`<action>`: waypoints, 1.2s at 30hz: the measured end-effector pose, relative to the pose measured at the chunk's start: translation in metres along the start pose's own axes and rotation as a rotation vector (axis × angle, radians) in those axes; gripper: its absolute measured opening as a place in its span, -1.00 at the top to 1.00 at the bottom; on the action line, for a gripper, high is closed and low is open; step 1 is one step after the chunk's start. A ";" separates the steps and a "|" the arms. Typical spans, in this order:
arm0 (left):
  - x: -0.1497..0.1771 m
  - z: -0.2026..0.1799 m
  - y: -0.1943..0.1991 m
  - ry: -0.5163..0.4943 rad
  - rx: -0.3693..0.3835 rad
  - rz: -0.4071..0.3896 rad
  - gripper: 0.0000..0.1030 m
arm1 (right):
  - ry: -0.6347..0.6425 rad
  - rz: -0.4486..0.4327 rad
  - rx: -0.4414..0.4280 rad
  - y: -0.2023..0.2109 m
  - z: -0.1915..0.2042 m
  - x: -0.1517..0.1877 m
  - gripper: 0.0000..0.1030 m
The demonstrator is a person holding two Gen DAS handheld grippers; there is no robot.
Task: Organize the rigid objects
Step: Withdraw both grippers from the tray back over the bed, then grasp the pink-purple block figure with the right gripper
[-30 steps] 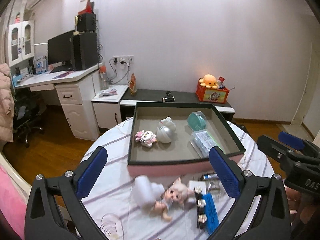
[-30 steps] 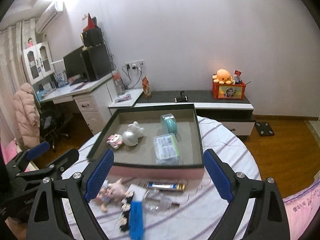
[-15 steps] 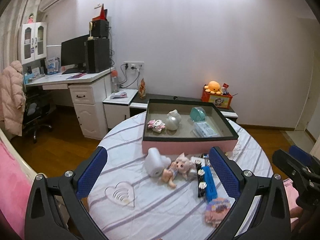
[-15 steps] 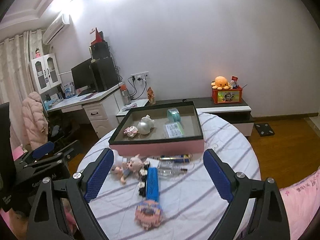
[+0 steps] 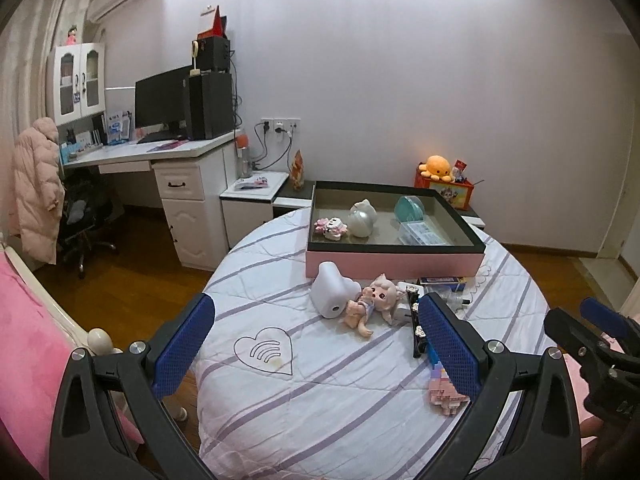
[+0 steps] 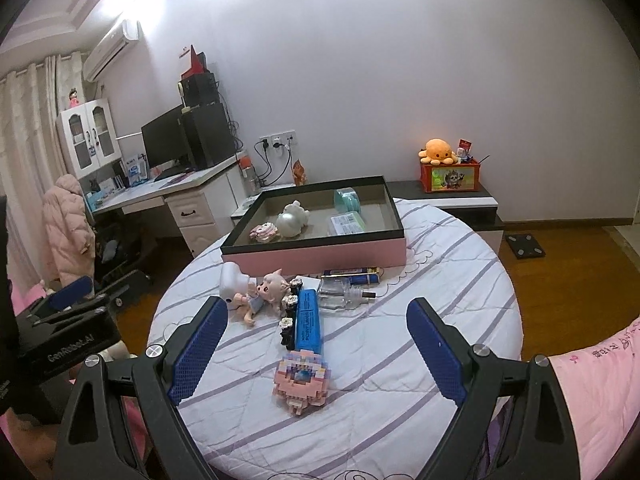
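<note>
Round table (image 6: 460, 280) — near edge bare; tray (image 6: 320, 254) at far edge

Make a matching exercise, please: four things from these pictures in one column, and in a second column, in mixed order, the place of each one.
Things:
1. pearly white figurine
2. blue box
3. pink brick toy
4. orange octopus plush

Places:
A. on the red box by the wall
B. inside the tray
C. on the bedspread, nearest the right gripper
D. on the bedspread, between the brick toy and the tray

Pairs: 1-B, 2-D, 3-C, 4-A
</note>
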State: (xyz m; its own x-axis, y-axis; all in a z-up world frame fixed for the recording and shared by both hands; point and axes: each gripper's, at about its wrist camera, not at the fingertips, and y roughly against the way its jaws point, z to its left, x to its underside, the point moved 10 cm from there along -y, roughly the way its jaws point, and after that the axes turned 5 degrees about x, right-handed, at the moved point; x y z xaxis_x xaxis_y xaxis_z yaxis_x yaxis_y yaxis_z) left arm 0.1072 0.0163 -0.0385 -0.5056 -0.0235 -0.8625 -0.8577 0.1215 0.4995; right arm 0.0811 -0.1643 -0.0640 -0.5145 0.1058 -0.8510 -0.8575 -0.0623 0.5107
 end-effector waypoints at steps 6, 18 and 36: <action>0.004 0.004 -0.002 0.004 -0.004 0.009 -1.00 | 0.007 0.010 0.010 -0.003 -0.002 0.002 -0.79; 0.024 0.008 -0.024 -0.011 -0.016 0.058 -1.00 | 0.058 0.153 0.009 -0.045 0.004 0.044 -0.79; 0.069 0.004 -0.080 0.004 0.017 0.196 -1.00 | 0.109 0.309 -0.031 -0.105 0.020 0.100 0.16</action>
State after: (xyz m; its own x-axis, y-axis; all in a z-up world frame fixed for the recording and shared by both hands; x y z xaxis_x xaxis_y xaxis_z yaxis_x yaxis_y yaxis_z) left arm 0.1415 0.0091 -0.1380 -0.6632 -0.0012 -0.7484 -0.7411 0.1409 0.6565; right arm 0.1198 -0.1268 -0.2006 -0.7459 -0.0297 -0.6654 -0.6597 -0.1053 0.7441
